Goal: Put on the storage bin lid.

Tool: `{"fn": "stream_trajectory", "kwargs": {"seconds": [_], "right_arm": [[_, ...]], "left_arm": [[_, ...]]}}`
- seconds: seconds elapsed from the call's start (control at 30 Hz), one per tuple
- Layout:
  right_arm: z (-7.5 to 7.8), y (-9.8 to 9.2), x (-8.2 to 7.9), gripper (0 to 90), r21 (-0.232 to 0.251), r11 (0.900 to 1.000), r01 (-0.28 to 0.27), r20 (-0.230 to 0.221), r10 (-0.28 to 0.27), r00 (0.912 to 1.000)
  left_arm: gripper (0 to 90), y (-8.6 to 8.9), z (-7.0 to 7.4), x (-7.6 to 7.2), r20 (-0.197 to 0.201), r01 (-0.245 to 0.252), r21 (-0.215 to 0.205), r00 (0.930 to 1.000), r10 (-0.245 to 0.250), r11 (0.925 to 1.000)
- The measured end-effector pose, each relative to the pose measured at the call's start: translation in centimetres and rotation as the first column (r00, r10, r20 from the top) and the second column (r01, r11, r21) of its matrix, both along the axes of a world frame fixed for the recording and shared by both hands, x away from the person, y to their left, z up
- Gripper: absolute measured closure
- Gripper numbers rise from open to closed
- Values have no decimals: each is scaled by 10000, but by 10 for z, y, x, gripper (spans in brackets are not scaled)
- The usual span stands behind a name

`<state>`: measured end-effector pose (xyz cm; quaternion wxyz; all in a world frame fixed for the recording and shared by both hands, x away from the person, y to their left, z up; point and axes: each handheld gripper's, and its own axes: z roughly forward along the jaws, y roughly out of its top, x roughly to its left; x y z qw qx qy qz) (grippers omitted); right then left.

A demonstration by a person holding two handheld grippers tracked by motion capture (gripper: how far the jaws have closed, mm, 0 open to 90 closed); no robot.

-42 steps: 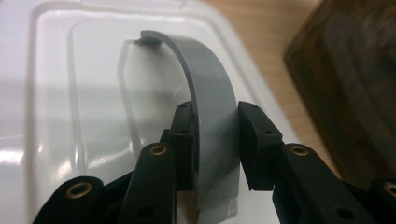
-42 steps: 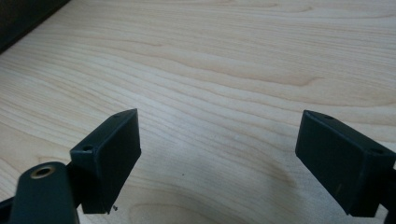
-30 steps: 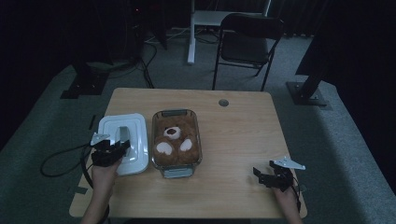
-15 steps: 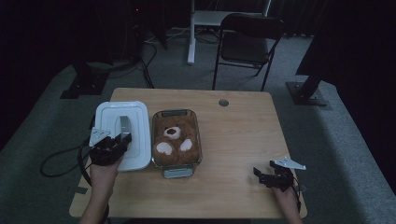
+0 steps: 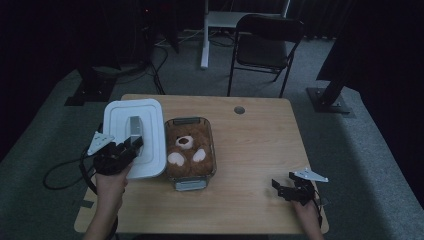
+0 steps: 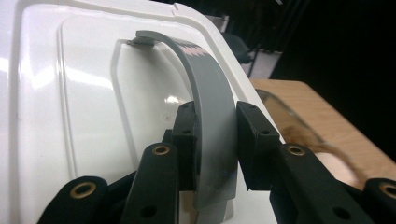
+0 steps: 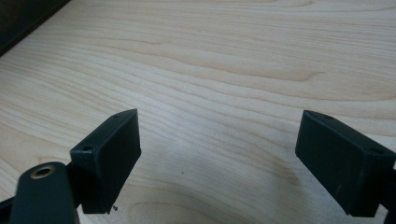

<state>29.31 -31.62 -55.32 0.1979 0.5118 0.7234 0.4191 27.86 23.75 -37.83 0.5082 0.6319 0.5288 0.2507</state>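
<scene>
No brand, label or legible writing is seen on any item.

A clear glass dish [image 5: 190, 150] is taken as the landmark, standing on the wooden counter [image 5: 255, 145]. Inside the dish a brown teddy bear [image 5: 187, 150] is lying, with its pale muzzle and paws facing up.

A white lid [image 5: 134, 135] is seen just to the left of the dish, its near edge overlapping the dish rim; whether the two touch cannot be told. In the left gripper view the lid [image 6: 84, 93] is tilted, and its grey strap handle [image 6: 210, 107] is clamped between both pads of the left tool [image 6: 215, 140]. The left tool [image 5: 125, 149] is held left of the dish, above the lid's near end.

The right tool [image 5: 286, 189] is held well right of the dish, near the counter's front edge. Its jaws are spread wide over bare wood, with nothing between them [image 7: 215, 154].
</scene>
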Motion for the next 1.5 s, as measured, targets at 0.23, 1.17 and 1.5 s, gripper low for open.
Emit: {"fn": "stream_trajectory", "kwargs": {"seconds": [0.23, 1.17, 1.5], "right_arm": [[0, 0, -1, 133, -74, 9999, 132, 133, -131, 9998], [0, -3, -2, 133, -5, 9993, 372, 212, -372, 9991], [0, -3, -2, 133, 48, 9993, 369, 222, -370, 9991]], "left_arm": [[720, -23, 0, -1, 88, 741, -447, 9972, -738, 9962], [720, -111, -29, 30, -1045, 1755, -1732, 9752, -1952, 9691], [718, -126, -37, 36, -1280, 972, -1350, 9851, -1146, 9861]]}}
